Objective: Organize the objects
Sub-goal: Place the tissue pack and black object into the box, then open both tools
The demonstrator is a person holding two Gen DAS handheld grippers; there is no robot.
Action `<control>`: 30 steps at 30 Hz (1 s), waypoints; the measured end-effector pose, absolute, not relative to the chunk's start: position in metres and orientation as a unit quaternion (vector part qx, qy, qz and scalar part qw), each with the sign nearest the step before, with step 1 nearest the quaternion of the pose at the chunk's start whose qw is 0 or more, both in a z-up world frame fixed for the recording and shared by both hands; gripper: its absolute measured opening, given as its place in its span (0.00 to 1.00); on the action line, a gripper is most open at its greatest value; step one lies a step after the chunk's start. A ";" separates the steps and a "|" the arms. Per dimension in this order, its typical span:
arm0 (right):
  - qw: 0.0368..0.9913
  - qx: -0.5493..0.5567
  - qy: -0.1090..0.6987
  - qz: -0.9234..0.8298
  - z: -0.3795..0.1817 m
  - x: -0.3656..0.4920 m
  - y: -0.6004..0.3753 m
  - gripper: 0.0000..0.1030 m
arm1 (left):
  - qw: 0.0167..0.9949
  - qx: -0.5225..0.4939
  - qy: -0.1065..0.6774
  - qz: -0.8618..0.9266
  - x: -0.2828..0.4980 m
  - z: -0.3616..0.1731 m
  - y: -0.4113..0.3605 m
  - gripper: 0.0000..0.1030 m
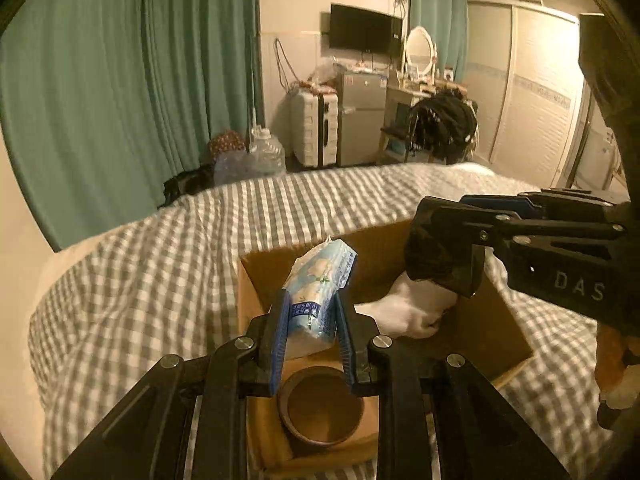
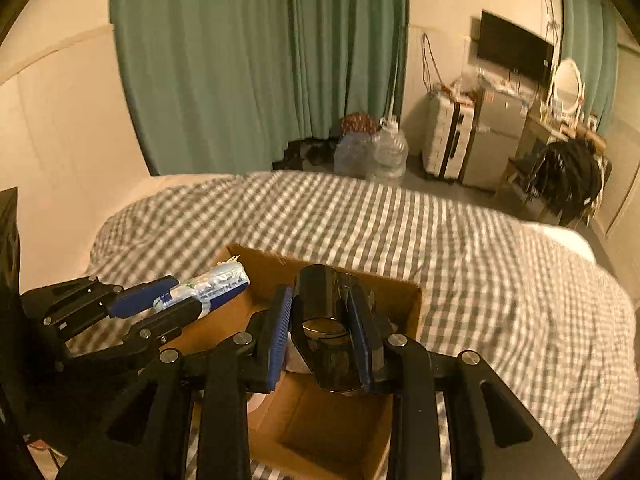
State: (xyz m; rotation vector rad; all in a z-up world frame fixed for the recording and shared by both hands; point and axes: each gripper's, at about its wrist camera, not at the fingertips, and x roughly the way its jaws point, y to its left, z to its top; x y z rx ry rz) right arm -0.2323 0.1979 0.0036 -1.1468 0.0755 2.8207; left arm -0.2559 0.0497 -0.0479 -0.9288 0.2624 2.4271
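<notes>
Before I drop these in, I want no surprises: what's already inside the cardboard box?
Inside the cardboard box: a brown bowl and a white cloth item. The floor beneath both is covered.

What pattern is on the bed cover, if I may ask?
Grey-and-white check on the bed cover, clearest in the right wrist view.

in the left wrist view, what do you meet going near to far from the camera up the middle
round brown bowl in the cardboard box → blue tissue pack held in the left claw → grey checked bedspread → white suitcase → wall-mounted black television
</notes>
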 end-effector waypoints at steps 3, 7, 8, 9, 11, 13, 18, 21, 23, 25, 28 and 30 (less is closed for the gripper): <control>0.045 -0.390 0.046 0.919 -0.016 -0.242 0.210 0.28 | 0.266 -0.358 0.106 0.889 -0.261 -0.066 0.056 0.22; 0.037 -0.382 0.083 0.920 -0.019 -0.242 0.224 0.28 | 0.270 -0.370 0.108 0.882 -0.264 -0.074 0.060 0.23; 0.038 -0.378 0.087 0.921 -0.017 -0.240 0.225 0.28 | 0.273 -0.371 0.108 0.881 -0.264 -0.074 0.062 0.24; 0.041 -0.374 0.087 0.922 -0.013 -0.238 0.225 0.28 | 0.275 -0.372 0.107 0.880 -0.263 -0.074 0.061 0.29; 0.045 -0.365 0.085 0.926 -0.008 -0.233 0.225 0.44 | 0.275 -0.374 0.109 0.879 -0.261 -0.075 0.059 0.46; 0.053 -0.349 0.088 0.931 0.000 -0.226 0.226 0.62 | 0.266 -0.372 0.112 0.882 -0.254 -0.072 0.060 0.79; 0.060 -0.327 0.094 0.938 0.026 -0.203 0.224 0.62 | 0.255 -0.361 0.111 0.890 -0.240 -0.054 0.053 0.84; 0.057 -0.318 0.092 0.942 0.044 -0.184 0.218 0.65 | 0.253 -0.351 0.106 0.895 -0.226 -0.039 0.043 0.92; 0.057 -0.312 0.083 0.945 0.056 -0.171 0.210 0.69 | 0.251 -0.343 0.103 0.899 -0.214 -0.028 0.035 0.93; 0.059 -0.306 0.066 0.948 0.066 -0.153 0.199 0.71 | 0.248 -0.338 0.104 0.902 -0.202 -0.019 0.026 0.94; 0.057 -0.299 0.038 0.952 0.080 -0.126 0.180 0.78 | 0.237 -0.334 0.103 0.907 -0.185 -0.009 0.011 0.97; 0.055 -0.295 0.021 0.954 0.086 -0.109 0.165 0.81 | 0.234 -0.331 0.095 0.909 -0.175 -0.005 0.003 0.98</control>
